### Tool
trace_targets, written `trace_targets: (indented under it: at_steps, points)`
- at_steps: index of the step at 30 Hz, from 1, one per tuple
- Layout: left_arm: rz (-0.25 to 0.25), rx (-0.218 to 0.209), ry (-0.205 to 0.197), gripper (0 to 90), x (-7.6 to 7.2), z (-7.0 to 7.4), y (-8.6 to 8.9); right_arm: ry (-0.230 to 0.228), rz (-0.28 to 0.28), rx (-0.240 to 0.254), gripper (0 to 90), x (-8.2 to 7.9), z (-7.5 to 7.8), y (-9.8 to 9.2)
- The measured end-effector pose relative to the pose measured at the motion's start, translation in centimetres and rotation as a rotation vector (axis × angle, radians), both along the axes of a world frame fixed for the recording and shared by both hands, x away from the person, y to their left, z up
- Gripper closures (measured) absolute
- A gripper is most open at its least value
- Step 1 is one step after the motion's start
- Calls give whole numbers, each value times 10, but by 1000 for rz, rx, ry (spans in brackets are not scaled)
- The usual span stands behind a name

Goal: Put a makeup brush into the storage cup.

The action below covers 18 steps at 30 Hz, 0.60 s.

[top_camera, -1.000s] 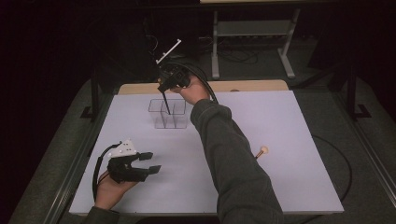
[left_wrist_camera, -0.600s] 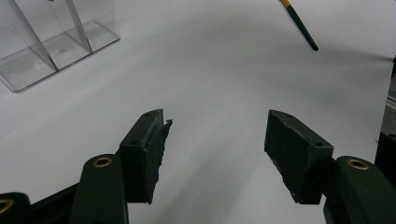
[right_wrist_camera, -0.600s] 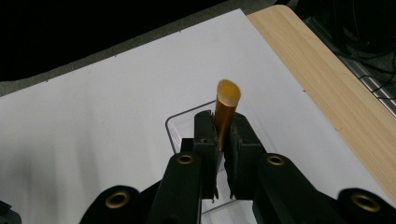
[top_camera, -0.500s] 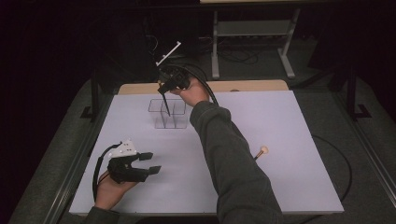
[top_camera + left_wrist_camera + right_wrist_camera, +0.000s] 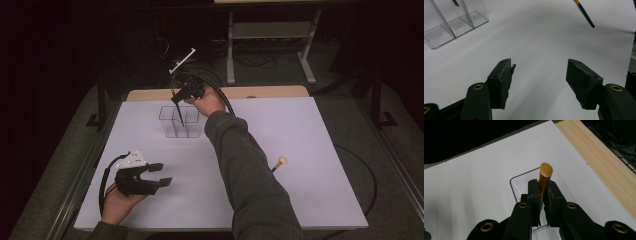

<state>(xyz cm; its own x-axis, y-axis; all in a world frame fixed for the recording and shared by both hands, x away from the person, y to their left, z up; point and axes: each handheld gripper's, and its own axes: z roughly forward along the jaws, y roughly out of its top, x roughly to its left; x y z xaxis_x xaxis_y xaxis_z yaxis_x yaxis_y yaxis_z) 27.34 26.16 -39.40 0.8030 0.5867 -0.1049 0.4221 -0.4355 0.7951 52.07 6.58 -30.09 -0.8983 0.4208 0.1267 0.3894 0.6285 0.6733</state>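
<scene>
My right gripper (image 5: pixel 186 95) is at the back of the table, shut on a thin stick (image 5: pixel 545 173) with an orange end, probably a brush. The stick's dark lower part (image 5: pixel 180 116) reaches down into a clear, divided plastic container (image 5: pixel 167 125), whose rim (image 5: pixel 512 185) lies just under the jaws. My left gripper (image 5: pixel 164 174) rests at the front left, open, with nothing between its pads (image 5: pixel 539 77). From there the container (image 5: pixel 449 27) stands at the upper left.
A second brush (image 5: pixel 278 164) lies on the white mat (image 5: pixel 310 130) to the right of the person's forearm; its dark handle (image 5: pixel 585 13) is ahead of the left gripper. A wooden strip (image 5: pixel 260 92) borders the back edge. Metal rails run along both sides.
The right gripper has edged slightly down with the stick over the container. The left gripper has kept still.
</scene>
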Motion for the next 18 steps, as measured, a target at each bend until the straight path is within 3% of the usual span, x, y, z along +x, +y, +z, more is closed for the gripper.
trace_targets:
  at_steps: [18]
  points:
    - [-4, -6, -7, 368, 0, 2, 0, 15, -13, -2, 828, 1, -13, -1]
